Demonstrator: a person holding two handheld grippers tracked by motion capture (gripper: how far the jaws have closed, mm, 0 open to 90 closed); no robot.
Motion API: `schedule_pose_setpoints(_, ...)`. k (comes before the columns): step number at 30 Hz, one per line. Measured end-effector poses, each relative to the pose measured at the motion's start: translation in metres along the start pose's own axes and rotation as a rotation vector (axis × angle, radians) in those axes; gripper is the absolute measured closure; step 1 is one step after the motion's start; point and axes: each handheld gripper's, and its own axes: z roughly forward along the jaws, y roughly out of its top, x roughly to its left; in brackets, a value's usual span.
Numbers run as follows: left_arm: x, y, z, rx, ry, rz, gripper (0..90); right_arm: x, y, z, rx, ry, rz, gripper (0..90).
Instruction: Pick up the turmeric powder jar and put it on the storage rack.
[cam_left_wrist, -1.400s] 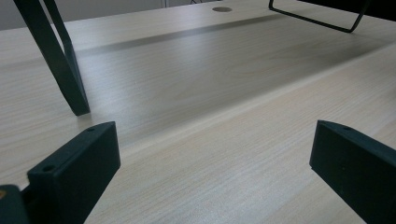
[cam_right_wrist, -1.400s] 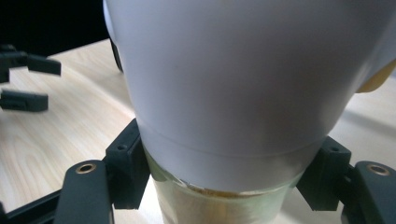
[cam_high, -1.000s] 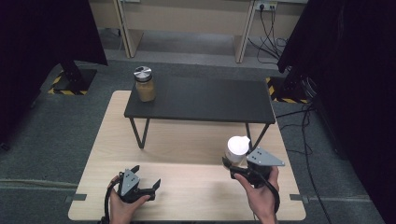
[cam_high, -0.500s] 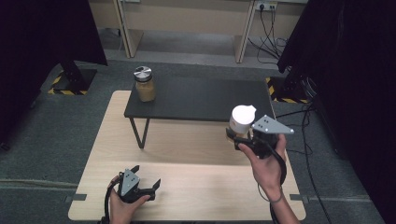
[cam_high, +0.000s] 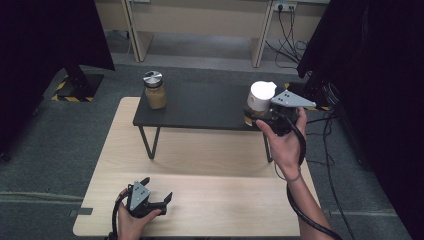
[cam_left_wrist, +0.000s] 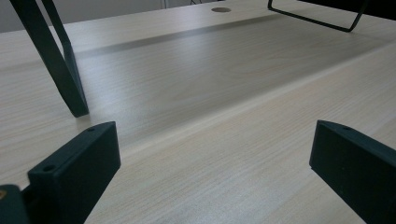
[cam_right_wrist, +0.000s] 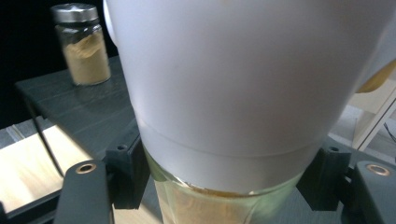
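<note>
**Jar with the white lid held over the black shelf**

Over the right end of the black shelf (cam_high: 200, 105), my right gripper (cam_high: 252, 116) holds a jar with a white lid (cam_high: 261, 97), its jaws closed on the glass just below the lid. I see that grip plainly in the right gripper view, where the two black jaws stand on either side of the jar (cam_right_wrist: 224, 116) at the line where lid meets glass. I cannot tell whether its base touches the shelf.

I judge the jar fairly heavy for its size and rigid, being glass with something yellowish inside. Glass is slick and would break in a fall, so I keep it upright and take hold on the glass shoulder under the lid, not on the lid itself, which might turn or come off.

It looks squat, with a broad, matt white lid that widens upward, and clear glass below showing pale amber contents.

A second jar (cam_high: 154, 90), with a silver lid and brown powder, stands at the shelf's left end, well apart. My left gripper (cam_high: 156, 199) rests low on the wooden table (cam_high: 215, 200), jaws wide and empty.
</note>
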Motion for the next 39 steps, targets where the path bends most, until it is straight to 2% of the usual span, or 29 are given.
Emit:
schedule_pose_setpoints(4, 0.000, 0.000, 0.000, -0.001, 0.000, -0.002, 1.0, -0.007, 0.005, 0.017, 0.007, -0.014, 0.016, 31.0)
schedule_pose_setpoints(12, 0.000, 0.000, 0.000, 0.002, -0.003, 0.001, 1.0, -0.018, 0.015, 0.058, 0.067, -0.057, 0.023, 31.0)
schedule_pose_setpoints(17, 0.000, 0.000, 0.000, 0.002, -0.003, 0.000, 1.0, -0.022, 0.015, 0.072, 0.091, -0.067, 0.032, 31.0)
schedule_pose_setpoints(21, 0.000, 0.001, 0.000, 0.005, -0.003, 0.004, 1.0, -0.023, 0.013, 0.076, 0.109, -0.076, 0.036, 31.0)
schedule_pose_setpoints(23, 0.000, 0.000, 0.000, 0.002, -0.003, -0.002, 1.0, -0.026, 0.009, 0.076, 0.098, -0.073, 0.055, 31.0)
schedule_pose_setpoints(28, 0.000, 0.000, 0.000, 0.003, -0.003, -0.003, 1.0, -0.025, 0.004, 0.075, 0.080, -0.078, 0.057, 30.9)
schedule_pose_setpoints(31, 0.000, 0.000, 0.000, 0.000, -0.003, -0.002, 1.0, -0.028, -0.001, 0.076, 0.061, -0.071, 0.083, 30.9)
schedule_pose_setpoints(36, 0.000, 0.000, 0.001, 0.001, -0.002, -0.011, 1.0, -0.024, -0.007, 0.075, 0.038, -0.084, 0.074, 31.0)
schedule_pose_setpoints(39, 0.000, 0.000, 0.001, 0.000, -0.003, -0.007, 1.0, -0.025, -0.007, 0.075, 0.039, -0.082, 0.085, 31.0)
